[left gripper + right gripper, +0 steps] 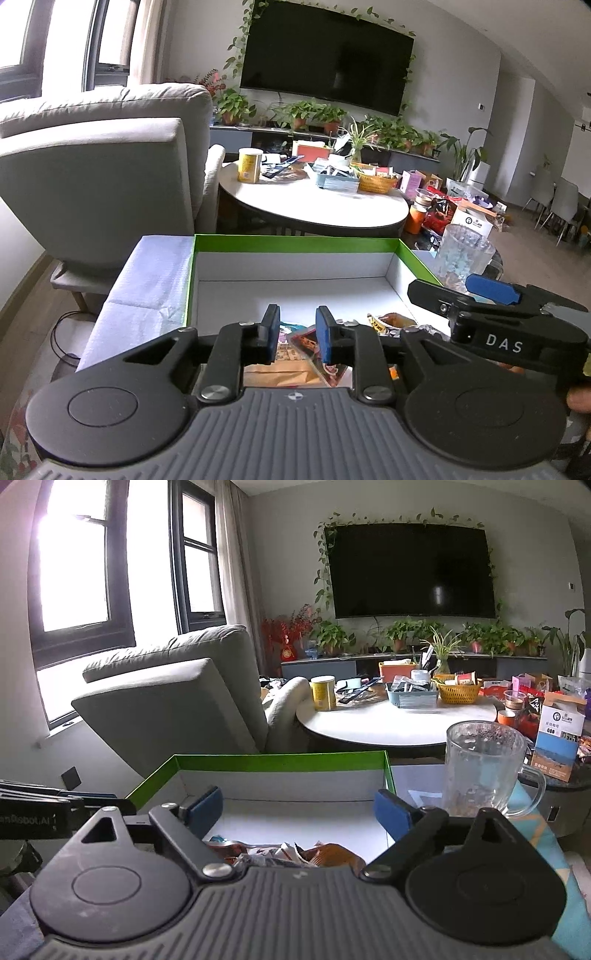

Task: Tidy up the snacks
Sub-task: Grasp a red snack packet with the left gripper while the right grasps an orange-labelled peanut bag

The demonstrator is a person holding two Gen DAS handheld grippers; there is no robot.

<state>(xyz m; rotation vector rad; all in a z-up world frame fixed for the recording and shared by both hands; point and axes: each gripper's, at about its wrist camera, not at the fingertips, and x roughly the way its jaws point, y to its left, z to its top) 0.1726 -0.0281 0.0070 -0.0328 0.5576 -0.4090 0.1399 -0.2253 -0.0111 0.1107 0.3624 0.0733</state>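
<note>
An open box with a green rim and a white inside stands right in front of both grippers. Several snack packets lie at its near end, among them a brown one. My left gripper hovers over these packets, its blue pads a little apart and touching nothing. My right gripper stands wider open above the same pile, with nothing between its pads. In the left wrist view the right gripper reaches in from the right over the box's corner.
A clear glass mug stands just right of the box. White cloth covers the surface to the left. Beyond are a grey armchair and a round white table crowded with tins, baskets and boxes.
</note>
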